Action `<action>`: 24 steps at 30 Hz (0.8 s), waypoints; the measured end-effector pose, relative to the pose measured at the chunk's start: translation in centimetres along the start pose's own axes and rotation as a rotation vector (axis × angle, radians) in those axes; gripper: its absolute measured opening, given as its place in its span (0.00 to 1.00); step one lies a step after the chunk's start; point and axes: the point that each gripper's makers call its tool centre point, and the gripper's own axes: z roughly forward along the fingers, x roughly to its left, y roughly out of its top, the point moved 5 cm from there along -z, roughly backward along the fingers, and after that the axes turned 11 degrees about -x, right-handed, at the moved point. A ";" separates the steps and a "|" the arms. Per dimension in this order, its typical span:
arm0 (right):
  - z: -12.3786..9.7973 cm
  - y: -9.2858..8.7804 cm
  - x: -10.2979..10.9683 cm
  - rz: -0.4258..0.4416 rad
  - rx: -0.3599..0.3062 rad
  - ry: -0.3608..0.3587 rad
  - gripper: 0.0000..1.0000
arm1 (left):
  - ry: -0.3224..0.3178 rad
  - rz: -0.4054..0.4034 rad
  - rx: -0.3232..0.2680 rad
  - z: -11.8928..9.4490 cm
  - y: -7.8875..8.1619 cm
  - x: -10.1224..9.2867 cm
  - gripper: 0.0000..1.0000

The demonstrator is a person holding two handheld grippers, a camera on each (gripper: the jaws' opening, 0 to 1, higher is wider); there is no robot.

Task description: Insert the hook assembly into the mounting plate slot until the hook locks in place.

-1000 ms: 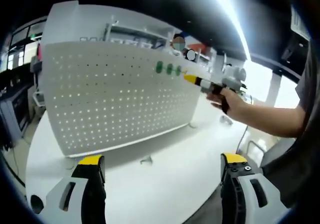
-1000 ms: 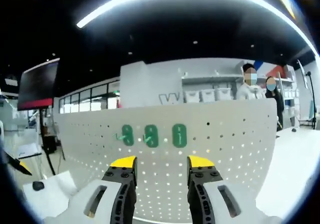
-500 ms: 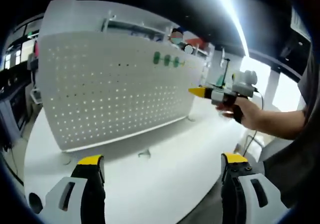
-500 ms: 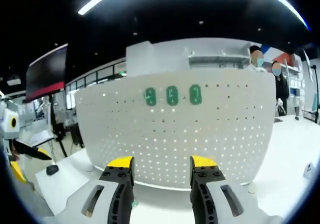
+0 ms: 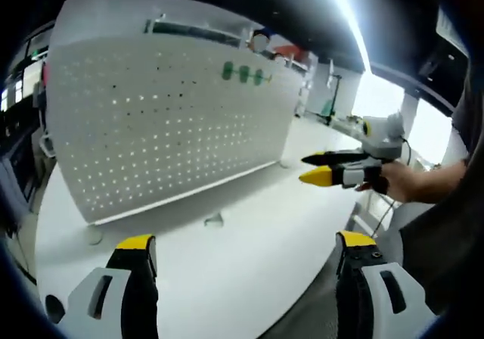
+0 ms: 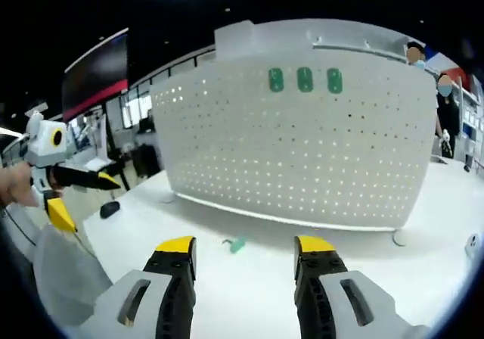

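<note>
A large, dim workshop hall with ceiling strip lights surrounds a white tabletop [image 6: 423, 293]. On it stands a tall white perforated mounting plate [image 6: 302, 150], upright and straight ahead of both tools. Three green hook assemblies [image 6: 305, 79] sit side by side high on the plate, already seated in its holes. A further small green hook piece [image 6: 237, 244] lies loose on the table, just beyond the right gripper [image 6: 242, 247] and roughly between its jaw tips, in front of the plate's lower edge. It looks like a small, light, rigid plastic part that could skid on the smooth top, so pinching its flat body across the narrow sides, with the prongs left free to face the plate, seems the best hold. The right gripper is low over the table, level, its yellow-tipped jaws apart and empty. In the left gripper view it appears at the right, held in a person's hand [image 5: 397, 181], pointing toward the plate. The left gripper [image 5: 246, 241] hangs back from the plate, well clear of it, jaws spread wide with nothing between them.
</note>
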 end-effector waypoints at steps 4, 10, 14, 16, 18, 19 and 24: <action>-1.0 -1.4 1.1 0.012 0.047 0.022 0.52 | -0.003 -0.001 0.008 0.0 -0.2 0.1 0.99; -2.4 -3.6 2.5 0.022 0.107 0.052 0.51 | 0.000 -0.010 0.022 -0.1 -0.8 0.2 0.99; -3.2 -4.7 3.2 0.034 0.142 0.070 0.50 | 0.002 -0.019 0.036 -0.1 -1.3 0.3 0.99; -3.4 -5.1 3.3 0.029 0.155 0.076 0.50 | 0.005 -0.023 0.042 -0.1 -1.5 0.4 0.98; -3.4 -5.5 3.4 0.038 0.166 0.085 0.49 | 0.005 -0.028 0.041 0.0 -1.6 0.5 0.98; -3.4 -5.6 3.5 0.036 0.172 0.089 0.49 | 0.004 -0.029 0.043 0.0 -1.6 0.5 0.98; -2.4 -6.1 3.4 0.030 0.196 0.115 0.48 | 0.005 -0.029 0.051 0.2 -1.8 0.6 0.98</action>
